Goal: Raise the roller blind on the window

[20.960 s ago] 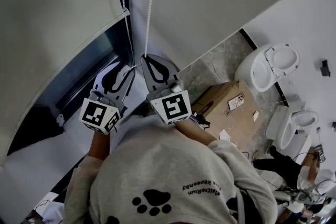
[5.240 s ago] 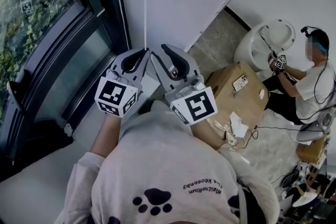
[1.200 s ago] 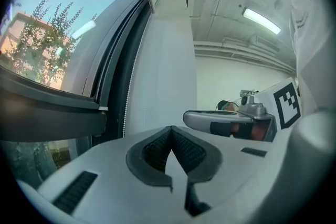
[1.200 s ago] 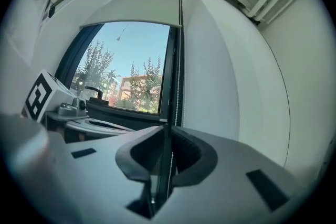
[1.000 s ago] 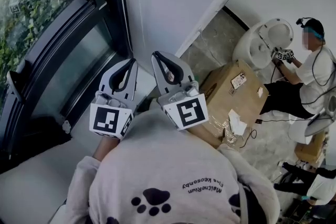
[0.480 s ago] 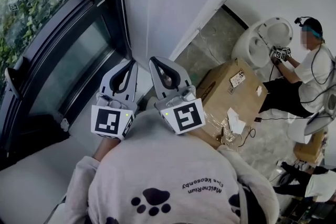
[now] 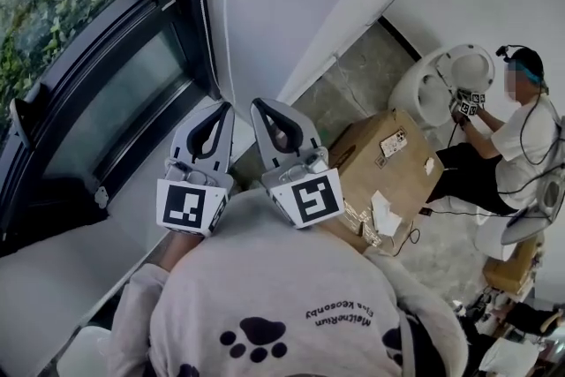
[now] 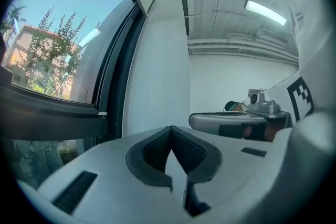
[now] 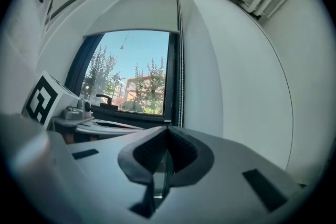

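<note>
The roller blind (image 9: pixel 137 16) is rolled up at the top of the window (image 7: pixel 62 22), and trees show through the glass. Its white bead chain (image 7: pixel 202 13) hangs free along the dark frame; it also shows as the bead chain (image 9: pixel 181 86) in the right gripper view and the bead chain (image 8: pixel 123 120) in the left gripper view. My left gripper (image 7: pixel 227 106) and right gripper (image 7: pixel 255 103) are side by side below the chain, pointing level, apart from it. Both are shut with nothing between the pads, as my left gripper (image 8: pixel 170 136) and right gripper (image 9: pixel 168 134) show up close.
A white sill (image 7: pixel 132 199) runs under the window, with a dark handle (image 7: pixel 22 119) on the frame. A cardboard box (image 7: pixel 388 172) stands on the floor to the right. Beyond it are a white toilet (image 7: pixel 450 75) and a seated person (image 7: pixel 516 132).
The left gripper has shifted a little. The right gripper has stayed in place beside it. Neither touches the chain.
</note>
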Demonstrator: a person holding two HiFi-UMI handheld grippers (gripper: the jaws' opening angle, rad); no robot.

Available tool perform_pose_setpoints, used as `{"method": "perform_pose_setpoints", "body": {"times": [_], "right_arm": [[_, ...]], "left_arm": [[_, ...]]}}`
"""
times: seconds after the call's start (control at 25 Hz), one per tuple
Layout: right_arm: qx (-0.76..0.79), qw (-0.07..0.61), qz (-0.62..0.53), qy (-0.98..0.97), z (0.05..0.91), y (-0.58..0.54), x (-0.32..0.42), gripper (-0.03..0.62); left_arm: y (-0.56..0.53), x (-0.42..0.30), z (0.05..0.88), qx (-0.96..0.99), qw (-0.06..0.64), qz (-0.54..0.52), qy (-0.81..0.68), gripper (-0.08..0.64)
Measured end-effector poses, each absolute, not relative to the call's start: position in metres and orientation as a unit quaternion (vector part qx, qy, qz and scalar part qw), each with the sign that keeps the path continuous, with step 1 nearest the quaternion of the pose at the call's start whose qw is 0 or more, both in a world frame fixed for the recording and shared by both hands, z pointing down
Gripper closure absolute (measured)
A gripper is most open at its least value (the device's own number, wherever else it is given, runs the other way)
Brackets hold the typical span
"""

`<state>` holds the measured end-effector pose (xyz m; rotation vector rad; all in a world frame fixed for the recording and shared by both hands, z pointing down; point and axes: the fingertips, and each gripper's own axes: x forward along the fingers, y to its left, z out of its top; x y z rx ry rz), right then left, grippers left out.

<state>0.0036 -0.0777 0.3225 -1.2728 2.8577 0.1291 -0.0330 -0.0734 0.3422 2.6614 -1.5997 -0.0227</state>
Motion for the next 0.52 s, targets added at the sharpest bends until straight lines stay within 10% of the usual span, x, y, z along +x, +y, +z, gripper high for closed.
{"method": "perform_pose_setpoints", "body": {"times": [0.52], "right_arm": [[-0.359,0.015,0.039,0.932,0.334,-0.054,0.030,0.584]], "left_arm": [[-0.047,0.001,0.350,0.834,0.004,-0.008,-0.551,0.553]]}}
